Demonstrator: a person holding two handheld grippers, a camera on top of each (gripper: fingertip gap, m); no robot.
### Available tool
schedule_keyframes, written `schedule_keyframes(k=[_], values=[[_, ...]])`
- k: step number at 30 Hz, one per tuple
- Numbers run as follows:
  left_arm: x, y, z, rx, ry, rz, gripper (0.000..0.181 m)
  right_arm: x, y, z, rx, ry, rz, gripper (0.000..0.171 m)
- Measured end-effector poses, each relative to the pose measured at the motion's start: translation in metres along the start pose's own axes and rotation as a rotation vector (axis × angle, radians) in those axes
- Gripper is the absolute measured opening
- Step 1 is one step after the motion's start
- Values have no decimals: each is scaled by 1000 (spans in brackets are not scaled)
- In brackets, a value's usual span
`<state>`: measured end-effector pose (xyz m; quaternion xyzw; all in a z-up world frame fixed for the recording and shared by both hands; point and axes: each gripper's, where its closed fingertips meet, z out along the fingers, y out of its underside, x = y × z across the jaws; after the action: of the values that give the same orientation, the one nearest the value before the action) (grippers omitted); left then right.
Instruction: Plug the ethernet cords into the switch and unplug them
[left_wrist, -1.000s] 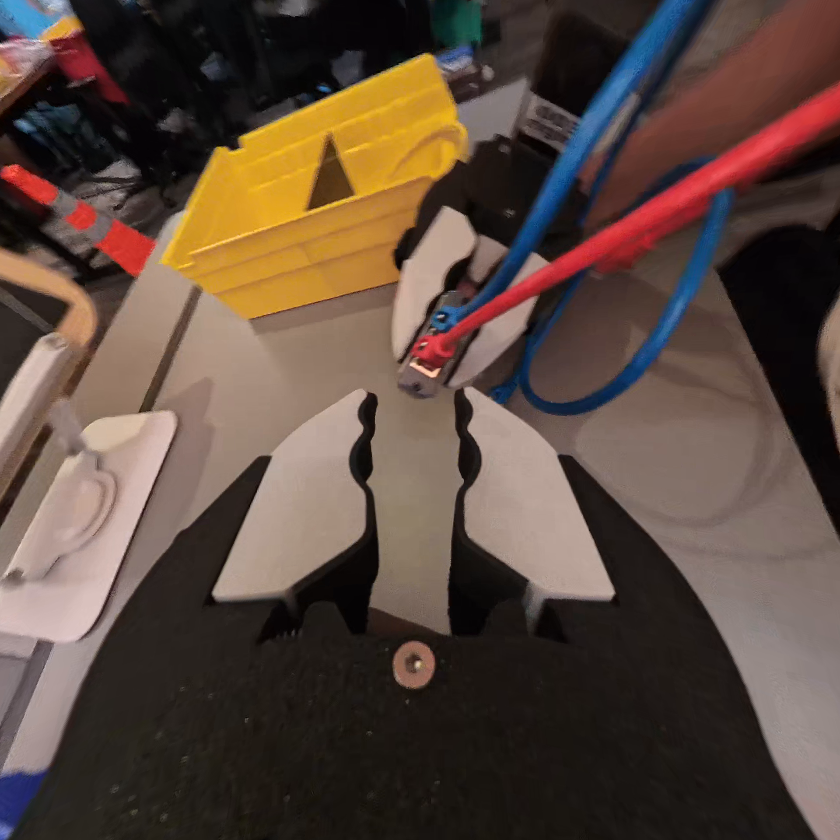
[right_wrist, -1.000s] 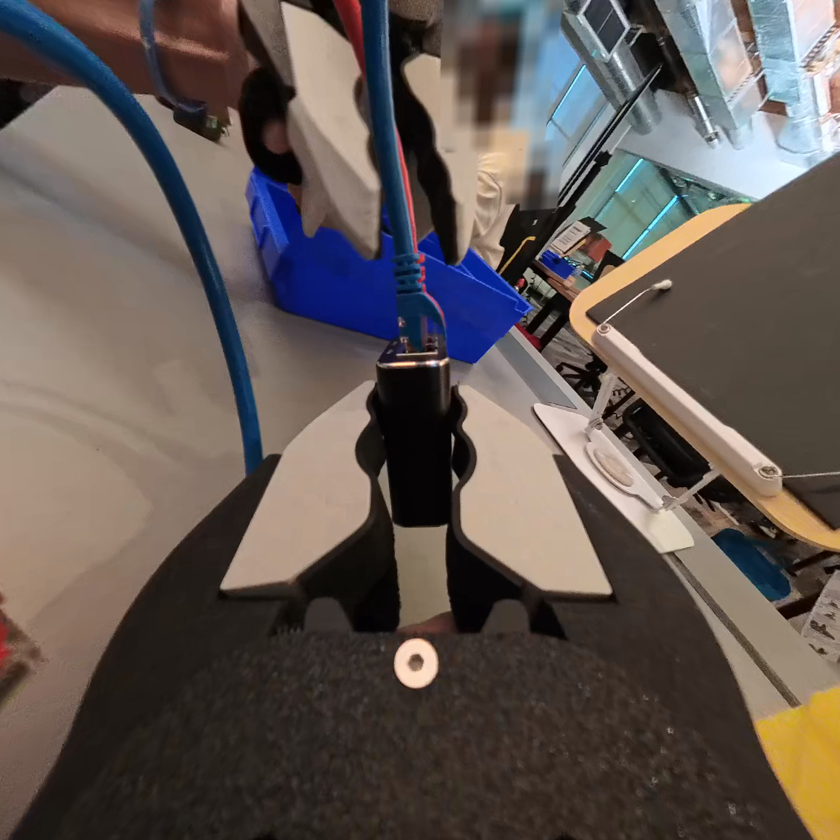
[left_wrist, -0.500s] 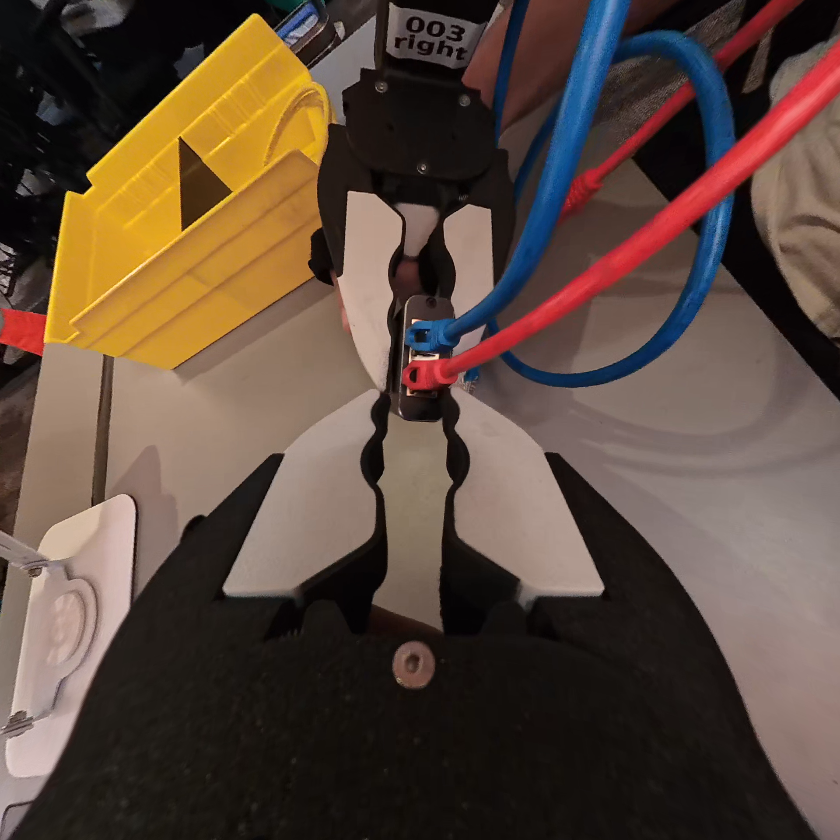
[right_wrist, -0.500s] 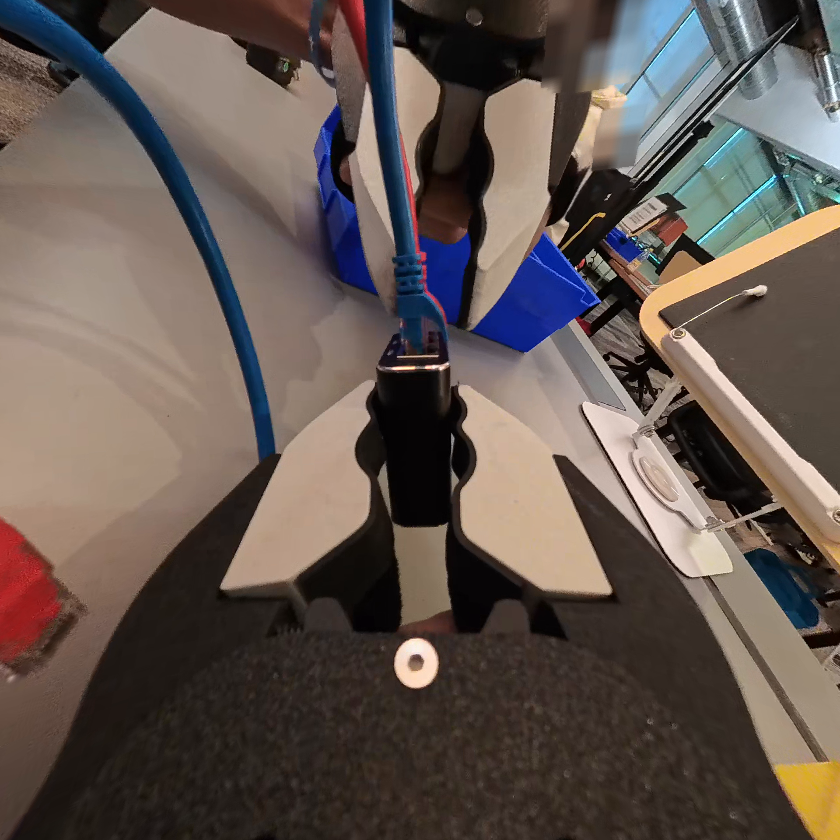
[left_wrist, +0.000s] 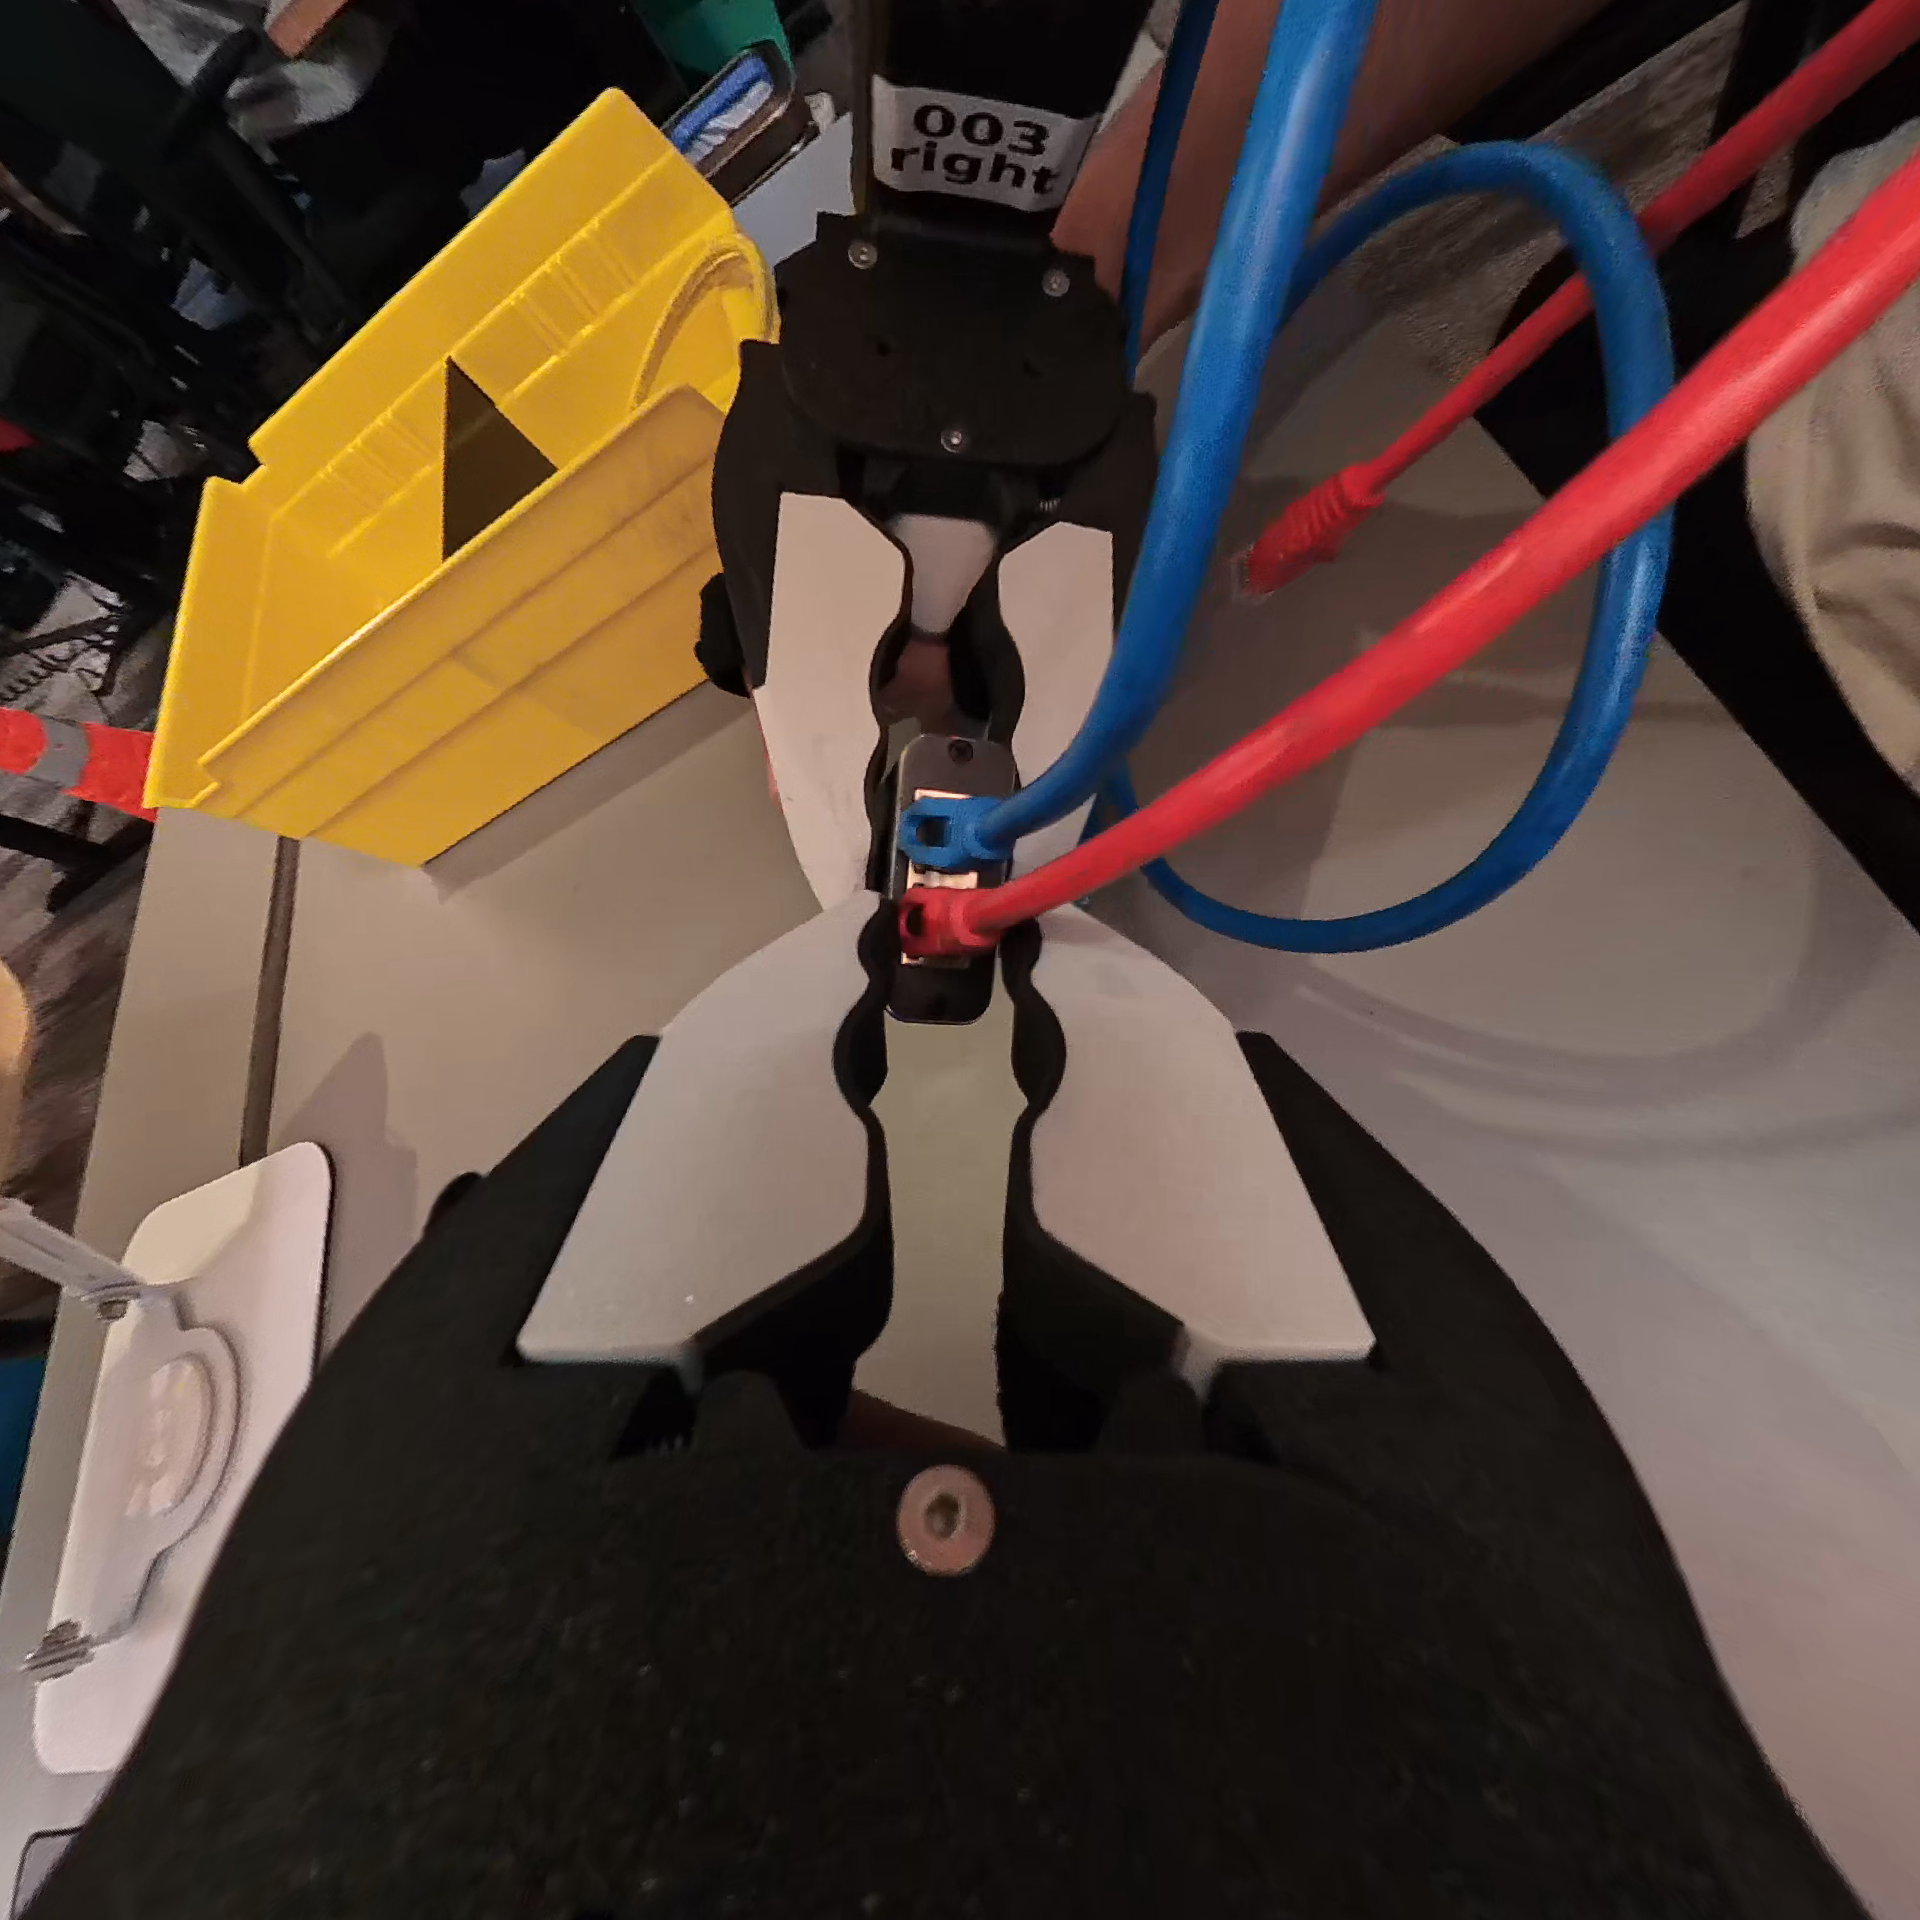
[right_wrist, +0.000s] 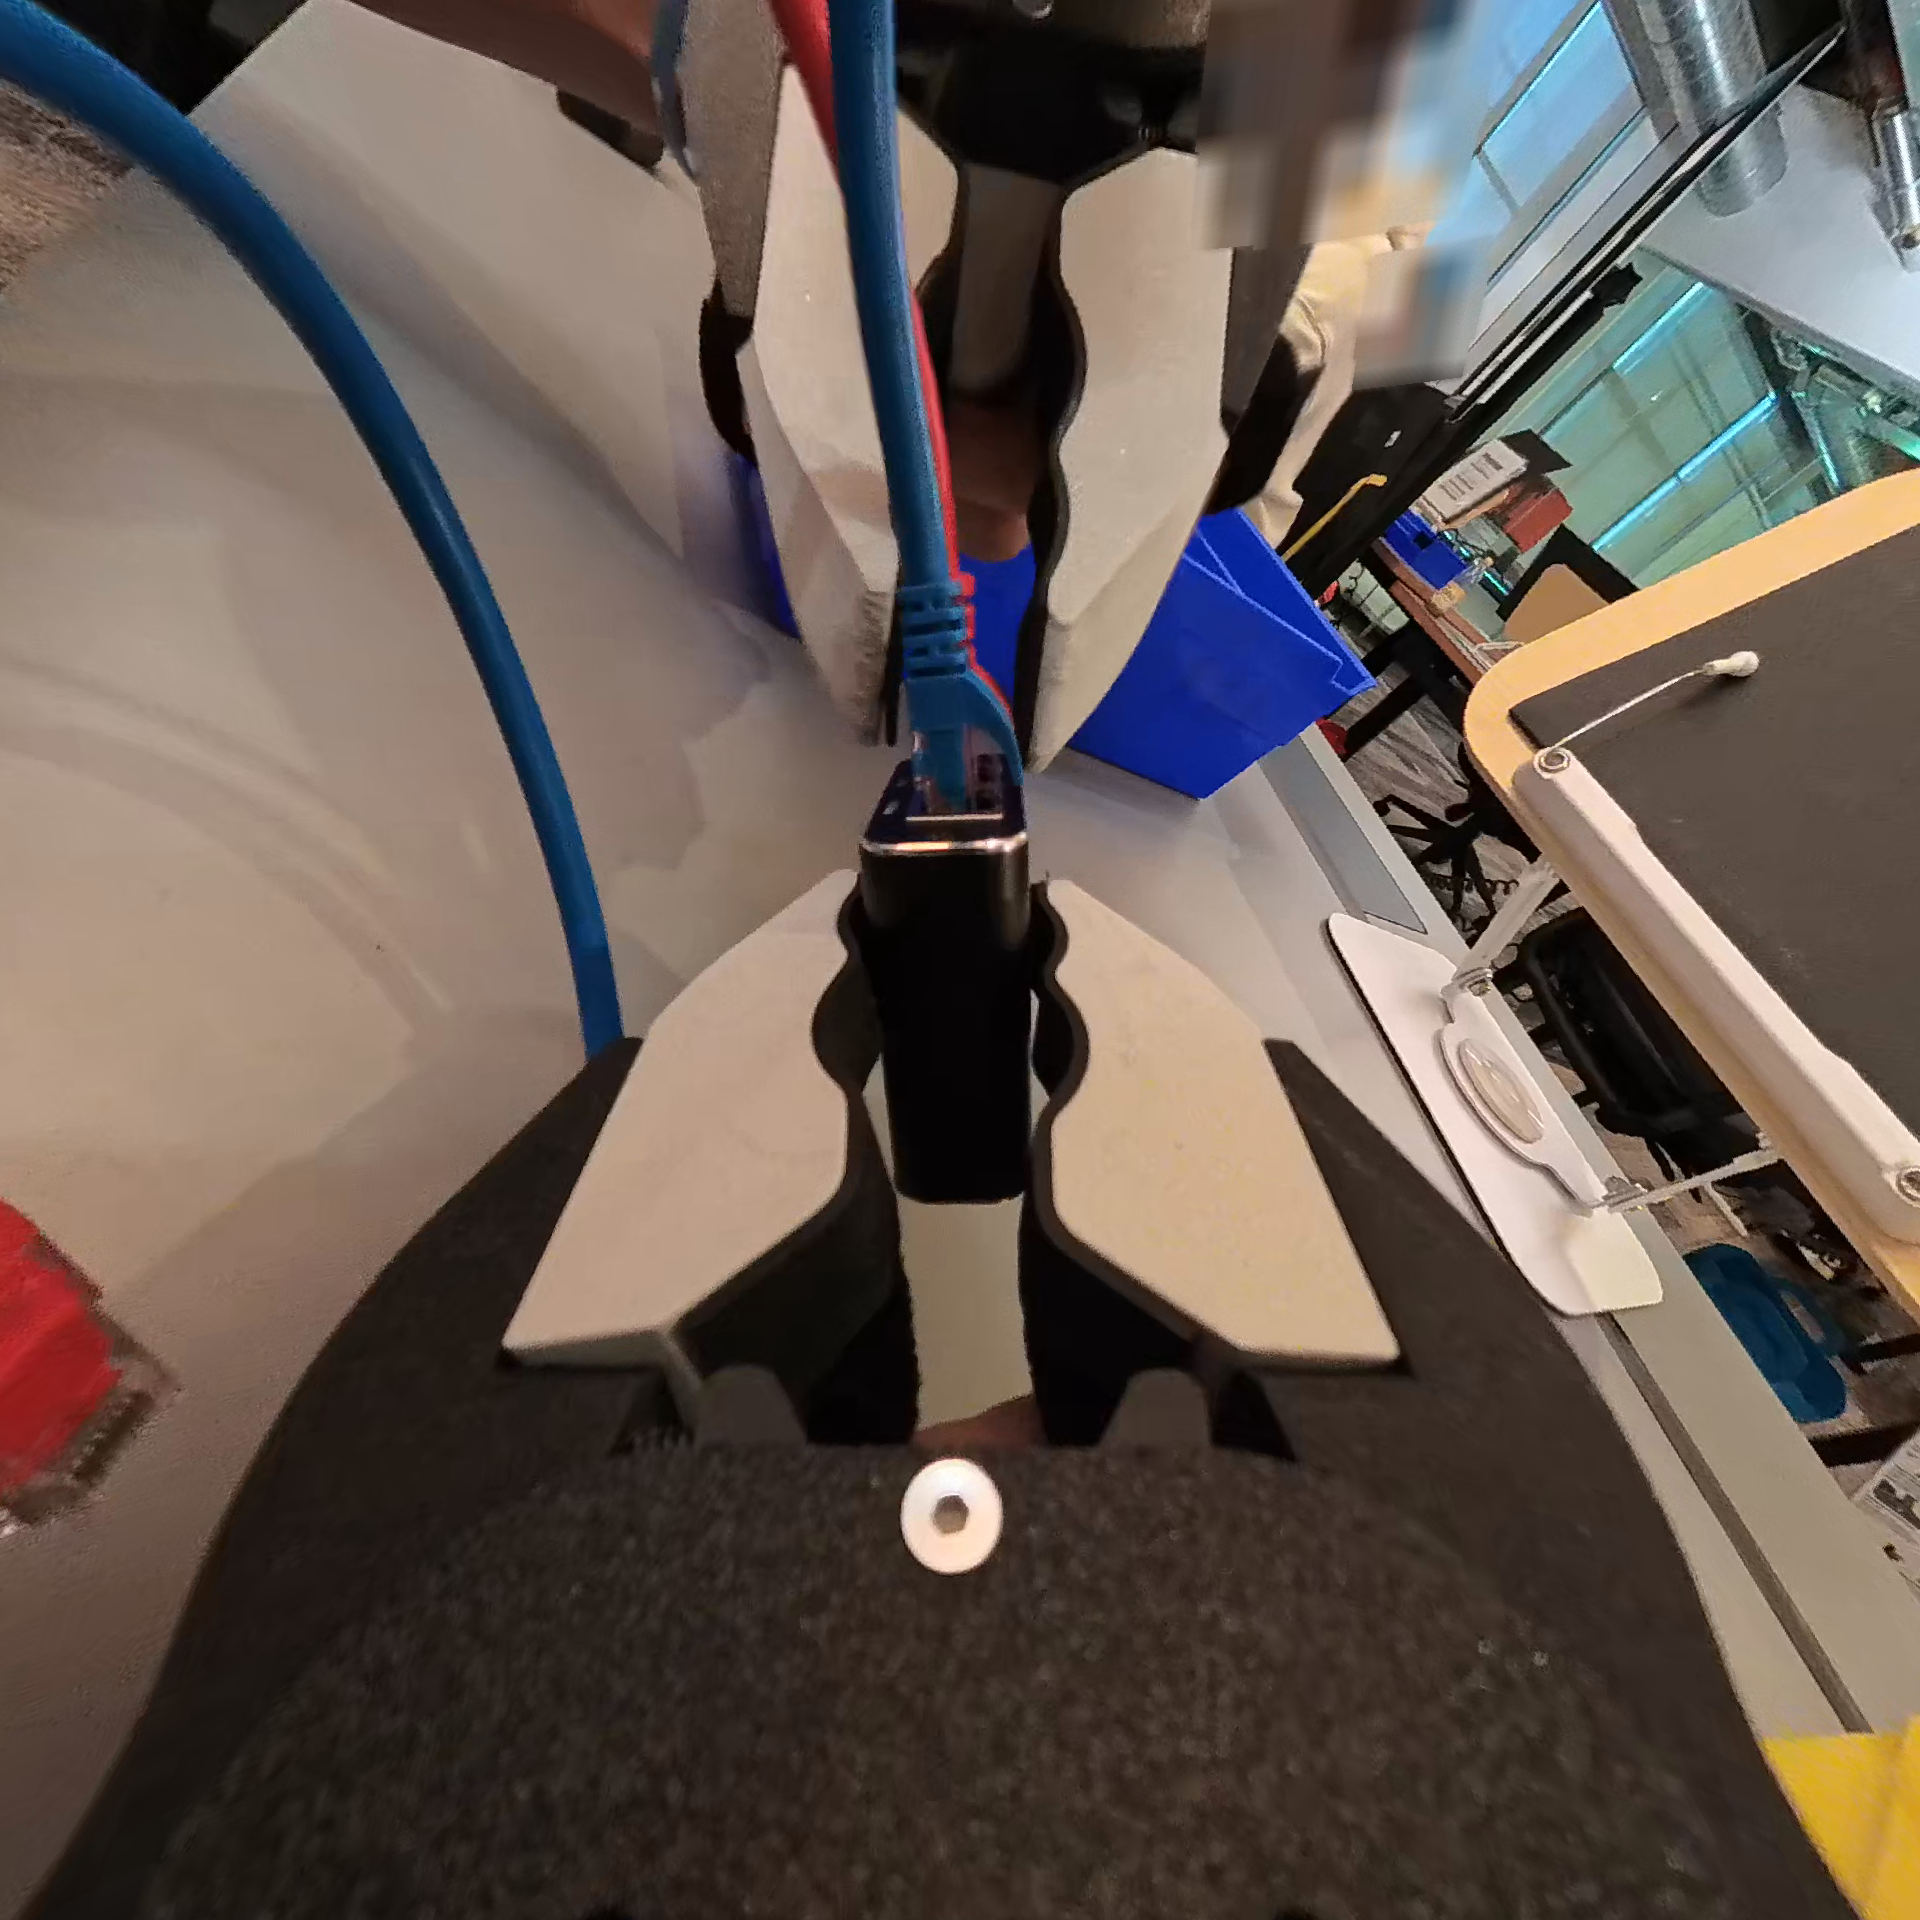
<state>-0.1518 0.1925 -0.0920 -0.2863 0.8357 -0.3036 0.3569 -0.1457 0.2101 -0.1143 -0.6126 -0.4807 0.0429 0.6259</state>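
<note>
Right gripper (right_wrist: 943, 914) held level over the counter (right_wrist: 260, 810), pointing straight at the other tool, jaws clamped narrow on the black body of the switch (right_wrist: 951, 1029). Switch carried on edge, port face turned away from the right wrist camera and toward the left gripper (left_wrist: 940, 961).

Left gripper aimed head-on at the right one, nose to nose, fingertips (left_wrist: 821, 951) flanking the near end of the switch. Jaws narrowed to a slim gap about as wide as the switch; possibly brushing its sides, though contact cannot be told from either view. Nothing clearly gripped on that side.

Blue cord (left_wrist: 1184, 582) plugged into one port, its boot sitting between the right gripper's fingers; cable rising away, then looping wide over the counter. Red cord (left_wrist: 1403, 665) plugged into the port next to it, nearer the left gripper's tips, cable running off to the upper right of the left wrist view. A second red plug (left_wrist: 1299, 540) lying loose on the counter beyond the blue loop, touching nothing else.

Yellow bin (left_wrist: 447, 561) standing on the counter's far side, well apart from the switch. Blue bin (right_wrist: 1205, 665) behind the left gripper in the right wrist view.
</note>
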Motion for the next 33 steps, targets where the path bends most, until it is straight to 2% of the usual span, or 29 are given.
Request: schedule_keyframes(k=[6, 9, 13, 22, 29, 33], values=[[-4, 6, 7, -53, -62, 29, 14, 5, 13, 2, -86, 9, -23, 26], [-2, 10, 10, -61, -31, -15, 13, 0, 19, 3, -134, -61, 51, 26], [-7, 7, 10, -26, -28, -96, 13, 2, 23, 8, -165, -41, 61, 27], [-11, 10, 8, -74, -159, 11, 11, 1, 26, 13, -184, -69, 100, 27], [9, 17, 13, -34, 3, -151, 10, -21, 32, 16, -243, -149, 67, 27], [9, 25, 18, -101, -3, -140, 12, -21, 42, 15, -300, -144, 63, 26]])
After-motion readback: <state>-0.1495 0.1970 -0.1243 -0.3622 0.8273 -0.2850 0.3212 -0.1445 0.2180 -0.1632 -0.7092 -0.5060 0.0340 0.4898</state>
